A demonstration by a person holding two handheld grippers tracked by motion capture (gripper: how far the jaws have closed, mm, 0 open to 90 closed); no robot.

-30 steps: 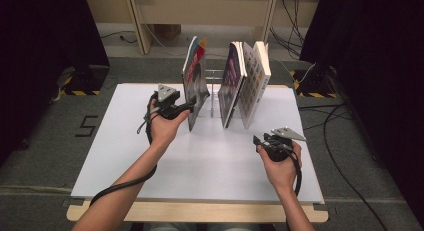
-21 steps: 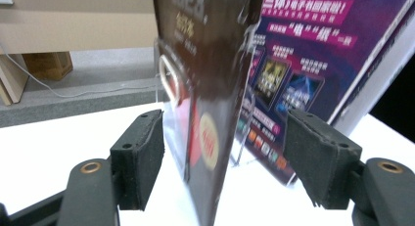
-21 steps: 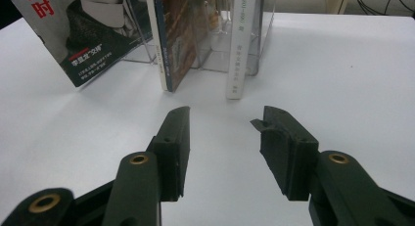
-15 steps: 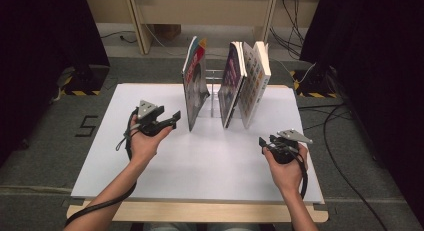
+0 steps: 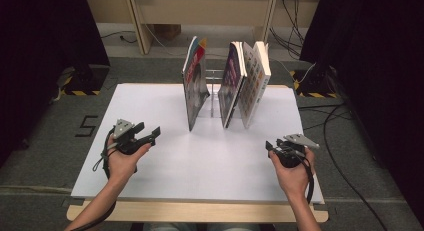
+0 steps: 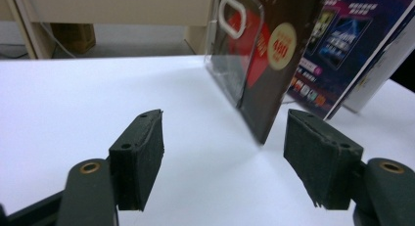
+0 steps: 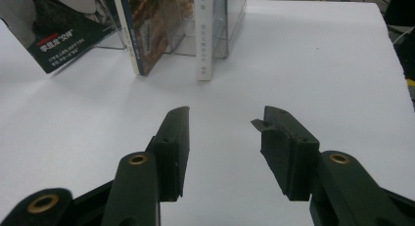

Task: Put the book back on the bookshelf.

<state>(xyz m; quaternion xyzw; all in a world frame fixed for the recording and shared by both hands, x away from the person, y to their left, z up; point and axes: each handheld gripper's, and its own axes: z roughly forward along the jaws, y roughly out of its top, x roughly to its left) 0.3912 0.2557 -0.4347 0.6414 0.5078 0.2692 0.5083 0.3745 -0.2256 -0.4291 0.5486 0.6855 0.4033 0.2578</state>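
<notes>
White table (image 5: 165, 176), three books standing in a clear rack — my claws both empty.

The left book (image 5: 195, 86) leans apart from the other two books (image 5: 245, 83); my left gripper (image 5: 150, 135) hangs near its lower corner, jaws spread, and my right gripper (image 5: 272, 147) sits well apart — spread too.

A white table (image 5: 165, 166) on a pale wooden base carried a clear rack (image 5: 214, 88) near its far edge, in which three books (image 5: 195, 81) stood upright and leaning.
</notes>
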